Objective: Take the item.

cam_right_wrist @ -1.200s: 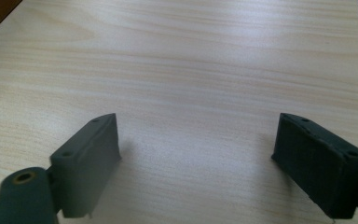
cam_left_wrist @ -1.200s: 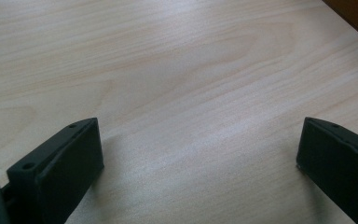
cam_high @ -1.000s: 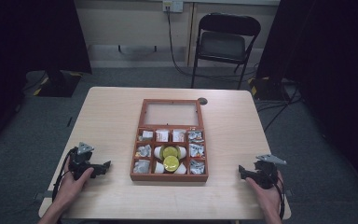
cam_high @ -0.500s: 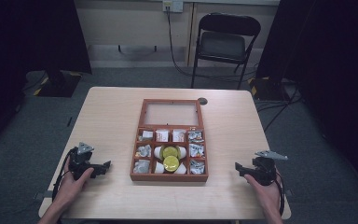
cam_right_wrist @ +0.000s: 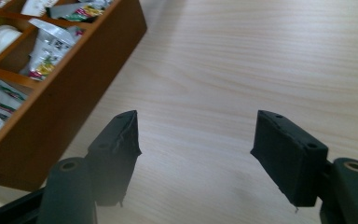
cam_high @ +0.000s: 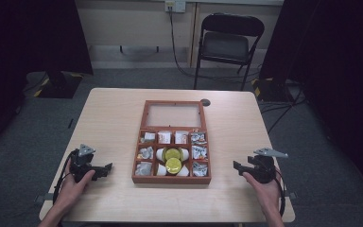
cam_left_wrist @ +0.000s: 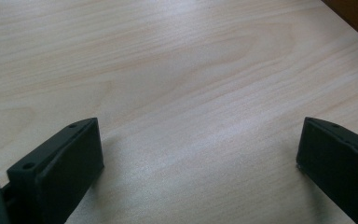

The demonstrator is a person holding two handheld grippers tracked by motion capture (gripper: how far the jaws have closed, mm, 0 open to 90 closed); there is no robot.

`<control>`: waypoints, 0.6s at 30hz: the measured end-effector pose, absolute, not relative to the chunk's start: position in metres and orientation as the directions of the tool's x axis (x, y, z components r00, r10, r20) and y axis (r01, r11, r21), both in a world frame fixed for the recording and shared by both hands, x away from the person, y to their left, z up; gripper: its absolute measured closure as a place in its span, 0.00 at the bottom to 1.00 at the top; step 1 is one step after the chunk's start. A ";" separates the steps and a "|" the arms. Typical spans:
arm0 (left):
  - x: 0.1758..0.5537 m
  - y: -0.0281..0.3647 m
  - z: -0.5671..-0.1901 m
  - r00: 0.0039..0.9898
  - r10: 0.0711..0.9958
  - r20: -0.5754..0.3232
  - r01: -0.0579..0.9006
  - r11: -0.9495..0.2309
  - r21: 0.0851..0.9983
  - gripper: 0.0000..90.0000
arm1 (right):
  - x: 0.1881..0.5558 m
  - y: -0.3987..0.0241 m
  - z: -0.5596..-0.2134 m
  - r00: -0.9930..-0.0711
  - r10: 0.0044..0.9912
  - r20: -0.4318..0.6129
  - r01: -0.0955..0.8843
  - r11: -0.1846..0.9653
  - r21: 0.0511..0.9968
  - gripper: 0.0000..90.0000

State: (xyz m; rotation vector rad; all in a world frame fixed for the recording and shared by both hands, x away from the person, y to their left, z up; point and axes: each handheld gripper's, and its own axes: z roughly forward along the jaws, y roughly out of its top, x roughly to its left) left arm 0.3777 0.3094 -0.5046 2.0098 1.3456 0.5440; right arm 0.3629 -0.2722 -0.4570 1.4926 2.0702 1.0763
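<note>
Two hand-held tools rest low over a pale wooden counter, one on each side of an open wooden box.

Nearest the bottom edge of the high view, the left tool sits at lower left in the person's left hand, its jaws spread wide with only bare counter between them. At lower right, the right tool is held in the right hand; its jaws have just been closing, yet they stand apart with nothing between them. In the middle of the frame lies the box, divided into small compartments holding packets and two yellow-lidded cups, with its glass lid folded back behind. Beyond the counter, at the top of the frame, stands a dark folding chair.
</note>
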 end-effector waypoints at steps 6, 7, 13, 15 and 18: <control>0.378 0.309 -0.505 0.387 0.922 -0.016 0.652 -0.261 0.712 0.00 | 0.368 -0.258 -0.449 -0.419 0.894 0.157 0.612 0.150 0.776 0.39; 0.378 0.309 -0.505 0.388 0.922 -0.016 0.652 -0.262 0.711 0.00 | 0.368 -0.258 -0.449 -0.419 0.894 0.157 0.612 0.150 0.776 0.39; 0.378 0.309 -0.505 0.387 0.922 -0.016 0.652 -0.261 0.712 0.00 | 0.371 -0.243 -0.441 -0.461 0.877 0.137 0.593 0.189 0.783 0.40; 0.378 0.309 -0.505 0.388 0.922 -0.016 0.652 -0.262 0.711 0.00 | 0.372 -0.239 -0.438 -0.470 0.873 0.132 0.588 0.198 0.784 0.40; 0.378 0.309 -0.505 0.384 0.923 -0.019 0.651 -0.256 0.715 0.00 | 0.373 -0.233 -0.434 -0.493 0.859 0.136 0.579 0.207 0.789 0.41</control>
